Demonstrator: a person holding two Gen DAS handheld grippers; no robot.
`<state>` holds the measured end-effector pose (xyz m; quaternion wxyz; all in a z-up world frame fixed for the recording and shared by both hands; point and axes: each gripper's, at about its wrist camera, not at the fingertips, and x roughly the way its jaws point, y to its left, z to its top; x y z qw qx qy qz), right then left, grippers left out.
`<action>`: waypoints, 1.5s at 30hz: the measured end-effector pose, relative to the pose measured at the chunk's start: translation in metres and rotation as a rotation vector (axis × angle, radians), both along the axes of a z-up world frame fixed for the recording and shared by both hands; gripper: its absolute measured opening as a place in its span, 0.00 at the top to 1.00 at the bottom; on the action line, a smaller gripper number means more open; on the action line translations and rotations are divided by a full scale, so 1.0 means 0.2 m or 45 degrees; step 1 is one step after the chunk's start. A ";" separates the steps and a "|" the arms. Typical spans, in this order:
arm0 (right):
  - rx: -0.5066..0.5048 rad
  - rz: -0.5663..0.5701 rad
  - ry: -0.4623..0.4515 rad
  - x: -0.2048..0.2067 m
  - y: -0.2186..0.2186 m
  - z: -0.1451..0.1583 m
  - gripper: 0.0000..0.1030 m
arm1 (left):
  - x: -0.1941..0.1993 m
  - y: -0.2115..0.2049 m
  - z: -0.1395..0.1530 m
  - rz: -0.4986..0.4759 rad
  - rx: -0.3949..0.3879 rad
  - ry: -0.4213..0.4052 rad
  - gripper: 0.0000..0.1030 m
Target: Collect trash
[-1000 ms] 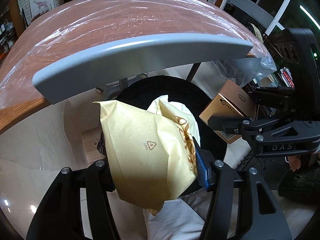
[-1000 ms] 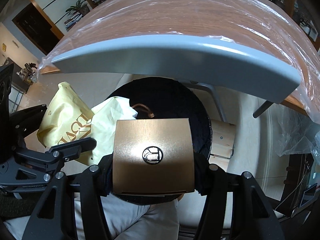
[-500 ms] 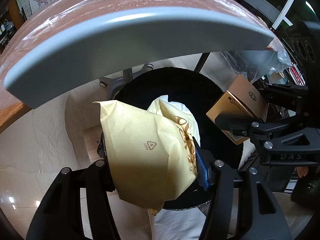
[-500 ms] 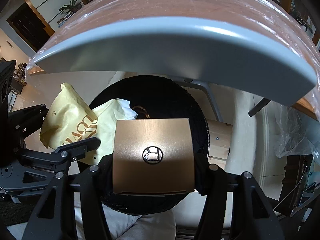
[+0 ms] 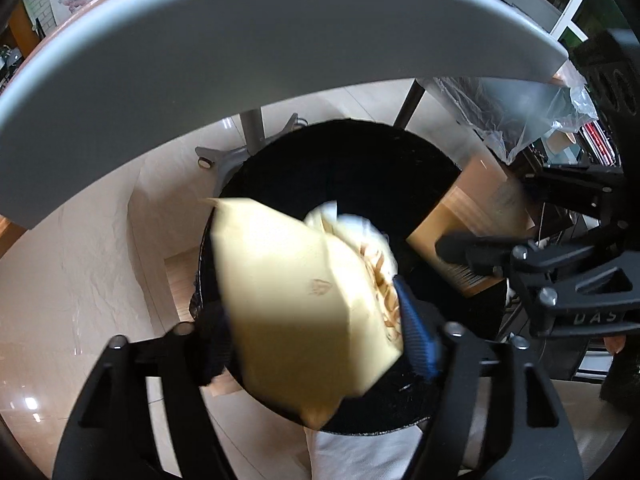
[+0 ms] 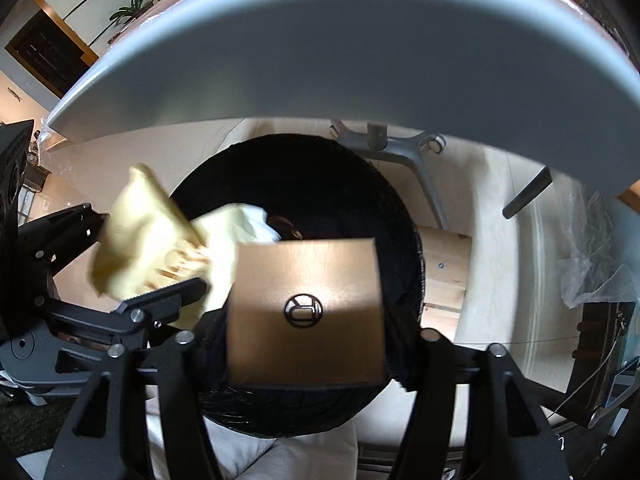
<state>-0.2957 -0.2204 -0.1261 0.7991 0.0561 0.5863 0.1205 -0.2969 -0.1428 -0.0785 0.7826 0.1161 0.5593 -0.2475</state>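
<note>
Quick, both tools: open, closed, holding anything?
Left tool: jaws just opening, blurred yellow paper bag between them, above black bin.
Right tool: jaws just opening, brown cardboard box between them.

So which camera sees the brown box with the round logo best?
The right wrist view: the brown cardboard box faces it, logo clear, above the black bin. The left wrist view shows only its blurred edge behind the right gripper.

The yellow bag (image 5: 288, 304) is motion-blurred, its print unreadable, and it hides much of the black bin (image 5: 360, 160). The brown box (image 6: 306, 312) covers the bin's near side; its edges smear. The counter (image 6: 340, 48) is blurred, cut off above.
</note>
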 end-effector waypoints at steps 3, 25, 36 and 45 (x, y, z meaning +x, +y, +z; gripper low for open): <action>0.012 -0.011 -0.012 -0.01 -0.02 0.01 0.28 | 0.00 0.01 0.00 0.017 -0.019 0.011 0.21; -0.093 -0.184 -0.525 0.16 -0.45 0.83 0.04 | 0.33 0.38 0.87 0.292 -0.257 -0.484 0.02; -0.174 -0.499 -0.364 0.89 -0.92 0.53 0.04 | 1.16 0.60 0.61 0.565 -0.135 -0.386 0.02; -0.280 -0.538 -0.359 1.03 -1.05 0.45 0.04 | 1.37 0.63 0.52 0.596 -0.055 -0.364 0.02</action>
